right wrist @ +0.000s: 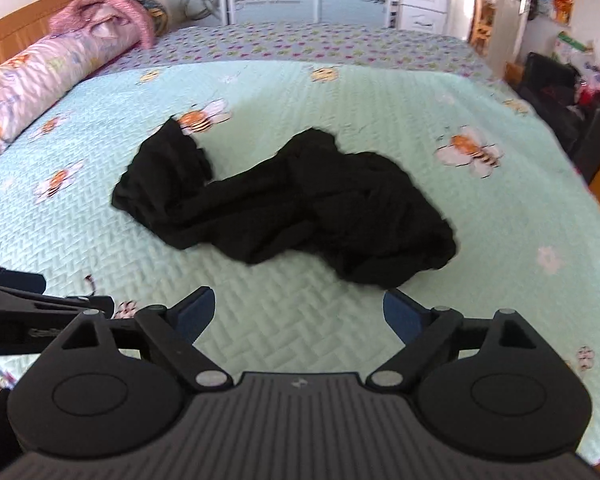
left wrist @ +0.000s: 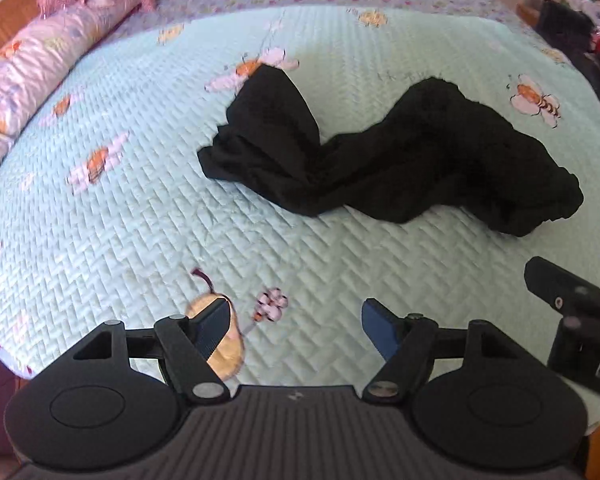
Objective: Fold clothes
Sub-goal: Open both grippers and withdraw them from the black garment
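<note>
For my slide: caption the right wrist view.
Open right gripper above a crumpled black garment on a bee-print quilt.

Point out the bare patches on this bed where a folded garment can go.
Free: the quilt between the black garment and the near edge, and the stretch between the garment and the rolled pink bedding. Also bare: beyond the garment toward the flowered sheet. Crowded only mid-bed, under the crumpled garment.
</note>
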Action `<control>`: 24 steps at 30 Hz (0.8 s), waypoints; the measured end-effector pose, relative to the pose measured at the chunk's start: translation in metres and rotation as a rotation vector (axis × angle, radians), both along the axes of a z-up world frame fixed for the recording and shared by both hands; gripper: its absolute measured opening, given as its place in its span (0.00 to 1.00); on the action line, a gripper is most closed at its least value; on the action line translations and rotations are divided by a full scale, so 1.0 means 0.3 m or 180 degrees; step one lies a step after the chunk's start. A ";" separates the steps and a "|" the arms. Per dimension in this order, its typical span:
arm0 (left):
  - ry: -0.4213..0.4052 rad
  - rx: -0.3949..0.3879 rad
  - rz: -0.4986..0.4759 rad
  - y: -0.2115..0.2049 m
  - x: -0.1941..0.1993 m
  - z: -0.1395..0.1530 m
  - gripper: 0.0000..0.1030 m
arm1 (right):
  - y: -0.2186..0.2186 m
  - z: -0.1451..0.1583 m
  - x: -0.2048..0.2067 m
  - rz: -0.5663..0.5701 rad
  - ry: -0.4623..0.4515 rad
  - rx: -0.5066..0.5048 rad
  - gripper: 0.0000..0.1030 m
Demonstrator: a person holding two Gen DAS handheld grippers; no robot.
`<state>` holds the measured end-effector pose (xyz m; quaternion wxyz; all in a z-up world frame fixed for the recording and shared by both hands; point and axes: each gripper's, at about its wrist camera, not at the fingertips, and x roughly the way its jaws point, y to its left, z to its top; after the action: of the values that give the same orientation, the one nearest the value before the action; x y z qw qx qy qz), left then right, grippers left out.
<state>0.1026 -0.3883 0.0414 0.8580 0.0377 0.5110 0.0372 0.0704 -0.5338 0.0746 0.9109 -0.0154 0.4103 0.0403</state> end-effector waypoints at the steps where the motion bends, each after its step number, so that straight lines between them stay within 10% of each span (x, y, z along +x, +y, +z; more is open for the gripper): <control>1: 0.0054 -0.0029 0.0016 -0.017 0.009 -0.004 0.73 | -0.006 0.007 0.003 -0.0030 0.0025 -0.0002 0.89; 24: 0.0173 0.0087 0.0090 -0.158 -0.045 -0.043 0.73 | -0.110 0.019 -0.064 -0.0155 0.0046 0.0000 0.89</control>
<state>0.0892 -0.4357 0.0285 0.8425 0.0431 0.5341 0.0553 0.0511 -0.5668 0.0802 0.9086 -0.0052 0.4171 0.0182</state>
